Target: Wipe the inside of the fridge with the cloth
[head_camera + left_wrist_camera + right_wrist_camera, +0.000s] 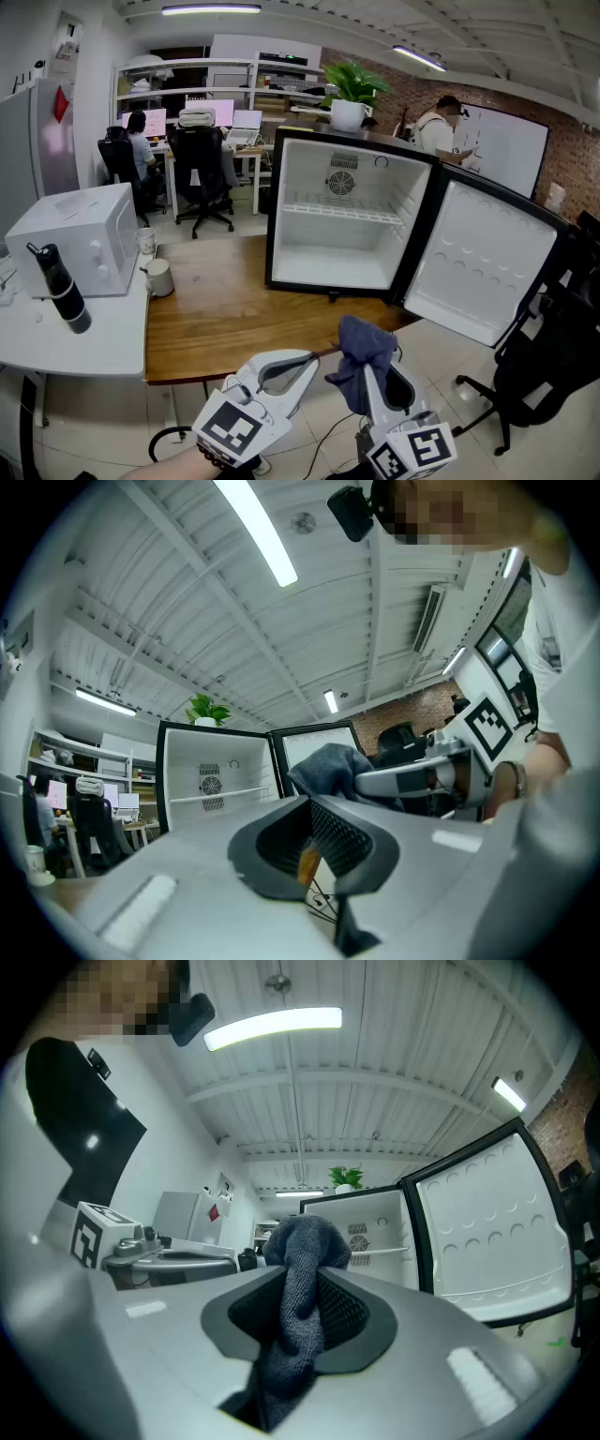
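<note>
While the fridge [309, 178] stands on the wooden surface [225, 319] with its door [483, 267] swung wide to the right, both tools hang low in front of the surface's near edge, well apart from the fridge. The right tool [373, 373] pinches the cloth [361, 349]. In the right gripper view the dark blue-grey cloth runs up between the two jaws, pressed by their pads. It bunches into a lump above the tips and a tail hangs down behind them. The left tool [307, 360], just beside it on the left, has its jaws pressed together with nothing between them, and its tips point toward the cloth without touching it. The fridge's inside is white, with a shelf [342, 208] across the middle and a round fan grille [341, 182] on the back wall. A potted plant [352, 94] stands on top of the fridge. To the left, a lower white surface [84, 342] carries a white box [80, 239] and a dark bottle [58, 286], with a pale mug [159, 277] just beside the box. Office chairs and desks fill the back of the room.
</note>
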### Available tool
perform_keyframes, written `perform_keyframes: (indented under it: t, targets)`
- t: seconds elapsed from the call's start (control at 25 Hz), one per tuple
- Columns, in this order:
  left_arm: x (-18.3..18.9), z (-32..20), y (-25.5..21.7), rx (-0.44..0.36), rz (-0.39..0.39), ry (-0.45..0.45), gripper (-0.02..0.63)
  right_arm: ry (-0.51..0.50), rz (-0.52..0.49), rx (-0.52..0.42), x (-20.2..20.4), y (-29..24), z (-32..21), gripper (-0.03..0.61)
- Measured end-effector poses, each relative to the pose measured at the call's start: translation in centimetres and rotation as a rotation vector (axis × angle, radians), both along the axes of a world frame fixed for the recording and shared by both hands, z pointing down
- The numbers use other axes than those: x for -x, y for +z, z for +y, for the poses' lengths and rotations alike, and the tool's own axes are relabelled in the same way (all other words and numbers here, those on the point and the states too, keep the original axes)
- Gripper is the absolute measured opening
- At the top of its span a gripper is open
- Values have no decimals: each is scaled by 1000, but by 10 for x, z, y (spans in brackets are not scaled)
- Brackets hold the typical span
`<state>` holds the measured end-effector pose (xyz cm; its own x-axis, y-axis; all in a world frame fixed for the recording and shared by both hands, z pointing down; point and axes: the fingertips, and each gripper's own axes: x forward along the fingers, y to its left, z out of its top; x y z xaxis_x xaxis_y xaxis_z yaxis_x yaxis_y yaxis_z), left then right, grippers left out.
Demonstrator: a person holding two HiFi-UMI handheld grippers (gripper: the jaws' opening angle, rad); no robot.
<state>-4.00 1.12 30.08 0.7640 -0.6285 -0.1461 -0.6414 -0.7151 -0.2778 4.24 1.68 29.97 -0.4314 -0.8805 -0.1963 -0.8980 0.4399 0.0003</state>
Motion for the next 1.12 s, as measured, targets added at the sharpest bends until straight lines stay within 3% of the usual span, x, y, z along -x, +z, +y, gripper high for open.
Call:
perform_keyframes:
  t: [0.52, 1.12]
  targets:
    - [-40, -68, -17, -39, -16, 19, 6, 27, -9, -34, -40, -17, -63, 92]
    - [-29, -161, -23, -35, -38, 4, 6, 17, 3, -40, -27, -31, -161, 92]
